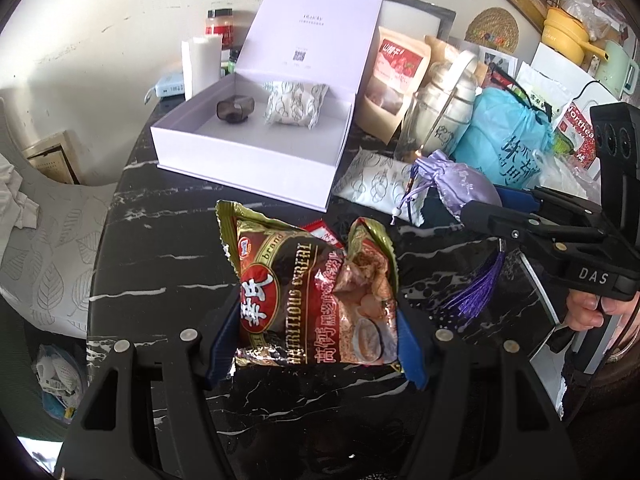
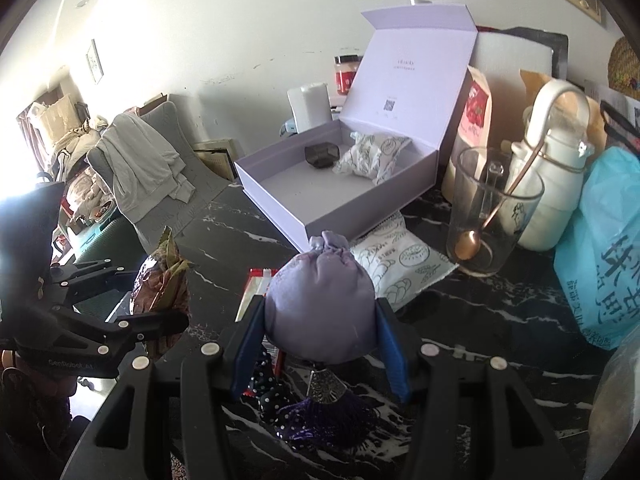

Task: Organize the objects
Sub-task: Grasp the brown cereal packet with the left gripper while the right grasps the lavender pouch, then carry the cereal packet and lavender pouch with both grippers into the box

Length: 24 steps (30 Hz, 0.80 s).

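Note:
My left gripper (image 1: 316, 344) is shut on a brown and gold cereal packet (image 1: 312, 292) and holds it above the black marble table (image 1: 168, 240). My right gripper (image 2: 320, 344) is shut on a lilac drawstring pouch (image 2: 320, 304) with a purple tassel (image 2: 324, 420) hanging under it. The pouch (image 1: 460, 184) and right gripper (image 1: 472, 210) also show in the left wrist view. An open lilac box (image 1: 248, 152) stands ahead, holding a dark small container (image 1: 236, 110) and a white printed sachet (image 1: 296, 106). The box (image 2: 340, 196) also shows in the right wrist view.
A second white sachet (image 2: 404, 264) lies beside the box. A glass with a spoon (image 2: 488, 216), a white jug (image 2: 552, 184), a blue bag (image 2: 604, 264) and snack pouches (image 1: 396, 80) crowd the right. A red packet (image 2: 256, 292) lies on the table. A chair with clothes (image 2: 144, 168) stands left.

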Tool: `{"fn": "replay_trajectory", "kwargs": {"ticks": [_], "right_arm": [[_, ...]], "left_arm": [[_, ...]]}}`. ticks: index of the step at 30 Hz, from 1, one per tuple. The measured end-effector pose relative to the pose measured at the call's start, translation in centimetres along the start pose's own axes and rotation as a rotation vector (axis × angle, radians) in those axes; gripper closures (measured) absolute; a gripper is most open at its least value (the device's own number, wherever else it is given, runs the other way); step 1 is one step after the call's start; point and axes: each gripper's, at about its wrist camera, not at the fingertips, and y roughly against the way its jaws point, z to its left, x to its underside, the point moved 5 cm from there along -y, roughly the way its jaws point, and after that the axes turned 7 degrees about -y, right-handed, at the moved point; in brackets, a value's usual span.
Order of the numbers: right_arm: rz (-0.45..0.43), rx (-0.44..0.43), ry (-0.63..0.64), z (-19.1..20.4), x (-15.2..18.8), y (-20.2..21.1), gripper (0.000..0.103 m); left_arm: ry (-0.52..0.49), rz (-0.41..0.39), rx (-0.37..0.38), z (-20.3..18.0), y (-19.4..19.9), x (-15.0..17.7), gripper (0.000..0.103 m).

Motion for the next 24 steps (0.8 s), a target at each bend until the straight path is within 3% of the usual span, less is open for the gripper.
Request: {"fn": "replay_trajectory", "kwargs": {"ticks": [24], "right_arm": [[-0.132,-0.026,0.141,3.7,-4.0,7.0,0.049]], "left_arm": [[-0.033,-0.1,-0.079,-1.0,5.9,-5.9,0.038]]}}
